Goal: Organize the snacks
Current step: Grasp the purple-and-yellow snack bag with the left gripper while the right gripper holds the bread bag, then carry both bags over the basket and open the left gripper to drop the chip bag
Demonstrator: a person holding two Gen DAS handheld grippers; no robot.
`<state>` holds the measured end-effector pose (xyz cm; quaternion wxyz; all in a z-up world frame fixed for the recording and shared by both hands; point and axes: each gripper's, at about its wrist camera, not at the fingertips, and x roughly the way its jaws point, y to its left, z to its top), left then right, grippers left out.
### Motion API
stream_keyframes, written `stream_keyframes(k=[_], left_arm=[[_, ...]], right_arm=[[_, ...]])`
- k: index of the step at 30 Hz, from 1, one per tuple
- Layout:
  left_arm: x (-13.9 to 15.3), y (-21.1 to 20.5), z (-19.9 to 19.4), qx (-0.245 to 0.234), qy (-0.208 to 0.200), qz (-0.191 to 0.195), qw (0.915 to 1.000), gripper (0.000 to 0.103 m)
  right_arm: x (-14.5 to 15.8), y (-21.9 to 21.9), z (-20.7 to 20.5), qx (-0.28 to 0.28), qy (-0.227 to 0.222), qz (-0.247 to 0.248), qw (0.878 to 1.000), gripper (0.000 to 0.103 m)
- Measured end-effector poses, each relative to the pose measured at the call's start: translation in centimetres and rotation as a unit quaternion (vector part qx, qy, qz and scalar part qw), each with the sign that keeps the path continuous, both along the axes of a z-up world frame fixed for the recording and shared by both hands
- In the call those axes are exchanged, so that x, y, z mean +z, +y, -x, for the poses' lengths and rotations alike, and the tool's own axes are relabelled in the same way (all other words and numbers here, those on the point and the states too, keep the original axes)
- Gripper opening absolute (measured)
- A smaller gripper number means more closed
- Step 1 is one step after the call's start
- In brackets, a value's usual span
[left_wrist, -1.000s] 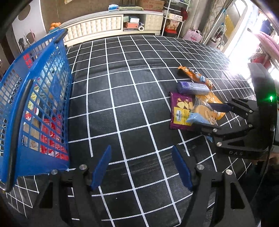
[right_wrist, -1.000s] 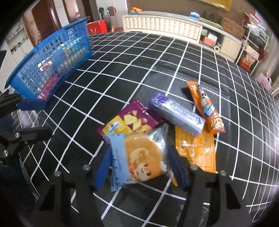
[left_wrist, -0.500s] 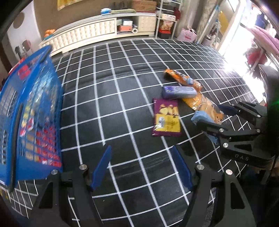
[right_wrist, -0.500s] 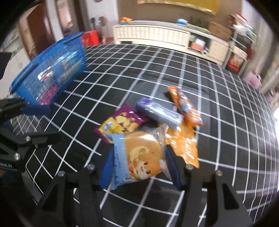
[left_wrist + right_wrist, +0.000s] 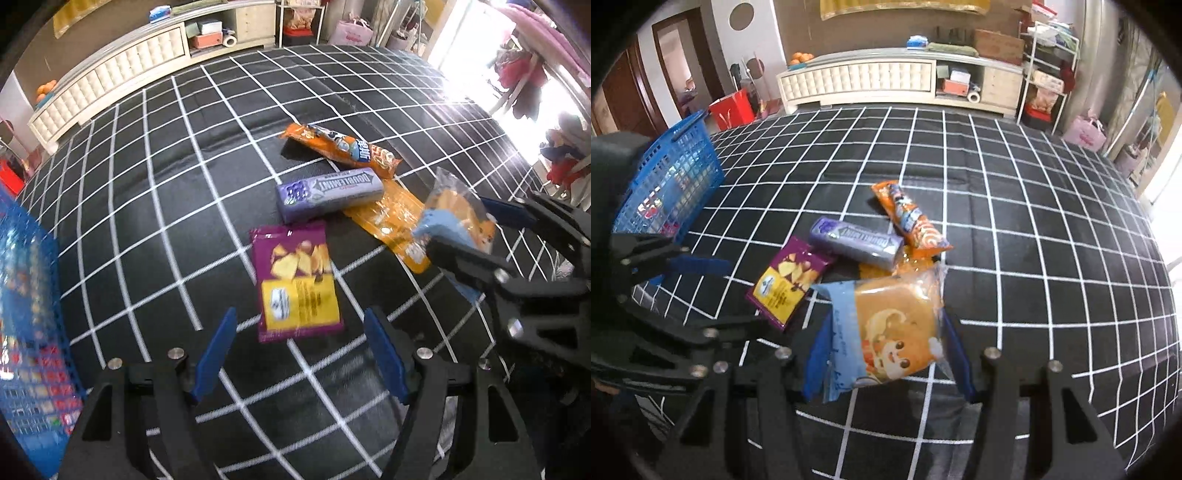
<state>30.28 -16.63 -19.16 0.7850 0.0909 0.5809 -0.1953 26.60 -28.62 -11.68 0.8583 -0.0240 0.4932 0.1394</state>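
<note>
My right gripper (image 5: pixel 886 347) is shut on a bread packet with a cartoon face (image 5: pixel 890 332) and holds it above the checked cloth; the packet also shows in the left wrist view (image 5: pixel 454 218). My left gripper (image 5: pixel 303 354) is open and empty, just before a purple chip packet (image 5: pixel 295 284). Beyond it lie a lilac gum pack (image 5: pixel 328 194), an orange biscuit tube (image 5: pixel 343 147) and a flat orange sachet (image 5: pixel 391 225). The blue basket (image 5: pixel 26 332) stands at the left and holds several snacks.
The black cloth with white grid lines (image 5: pixel 166 184) covers the whole work surface. A white low cabinet (image 5: pixel 886 81) and shelves stand behind it. The left gripper's body shows at the left of the right wrist view (image 5: pixel 665 295).
My right gripper has lifted the bread packet off the pile. My left gripper has swung right, away from the basket, and now faces the purple chip packet.
</note>
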Motion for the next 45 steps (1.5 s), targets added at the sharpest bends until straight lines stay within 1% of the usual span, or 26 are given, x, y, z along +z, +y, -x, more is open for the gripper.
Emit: stream_keyframes(k=[3, 6, 7, 11, 12, 14, 17, 23, 26, 29, 31, 33, 36, 37, 43, 45], left_arm=[[-1.3, -0.7, -1.3, 0.005, 0.002, -0.025, 0.9997, 0.07], [-2.0, -0.9, -1.8, 0.006, 0.009, -0.014, 0.9998, 0.069], [-2.0, -1.0, -1.9, 0.004, 0.0, -0.018, 0.9998, 0.07], [-2.2, -1.5, -2.3, -0.009, -0.004, -0.027, 0.9996, 0.069], [-2.2, -1.6, -2.2, -0.014, -0.009, -0.036, 0.9992, 0.067], [-2.0, -1.9, -2.0, -0.015, -0.014, -0.033, 0.9992, 0.063], [-1.9, -2.2, -1.7, -0.018, -0.022, -0.028, 0.9992, 0.049], [-1.7, -1.9, -1.0, -0.025, -0.024, -0.023, 0.9991, 0.047], [-1.0, -0.9, -0.3, -0.014, -0.028, -0.014, 0.9994, 0.047], [0.5, -0.1, 0.8, -0.009, -0.037, -0.003, 0.9993, 0.047], [2.2, 0.7, 1.8, -0.008, -0.053, 0.003, 0.9985, 0.047], [4.0, 1.4, 2.7, -0.005, -0.071, 0.009, 0.9974, 0.047], [6.3, 2.5, 3.8, 0.003, -0.097, 0.008, 0.9952, 0.047], [7.4, 3.3, 4.4, 0.01, -0.106, 0.014, 0.9942, 0.047], [11.6, 7.5, 6.4, 0.035, -0.139, 0.024, 0.9893, 0.047], [12.4, 8.8, 7.0, 0.04, -0.149, 0.022, 0.9878, 0.047]], right_arm=[[-0.2, -0.1, -0.4, -0.007, 0.005, 0.005, 1.0, 0.061], [-0.6, -0.1, -1.0, -0.012, 0.017, -0.002, 1.0, 0.061], [-0.6, -0.1, -1.2, -0.014, 0.019, -0.003, 1.0, 0.061], [-0.7, -0.3, -1.6, -0.02, 0.023, -0.003, 1.0, 0.061], [-0.8, -0.4, -1.7, -0.022, 0.027, -0.004, 0.999, 0.061], [-1.0, -0.4, -2.0, -0.024, 0.032, -0.005, 0.999, 0.061], [-1.4, -0.2, -2.2, -0.017, 0.039, 0.003, 0.999, 0.061], [-2.0, 0.3, -2.0, -0.008, 0.044, 0.02, 0.999, 0.061], [-1.6, 0.6, -1.5, -0.01, 0.042, 0.025, 0.999, 0.061], [-0.3, 1.1, -1.0, -0.01, 0.022, 0.042, 0.999, 0.061], [0.7, 1.6, -0.4, -0.01, 0.011, 0.046, 0.999, 0.061], [1.6, 1.7, 0.1, -0.009, 0.012, 0.031, 0.999, 0.061], [3.2, 2.1, 0.7, -0.009, 0.004, 0.02, 1.0, 0.061], [4.0, 2.6, 1.0, -0.008, -0.002, 0.019, 1.0, 0.061], [7.9, 6.0, 2.3, 0.017, -0.038, 0.027, 0.999, 0.061], [9.0, 7.2, 2.4, 0.028, -0.048, 0.024, 0.998, 0.061]])
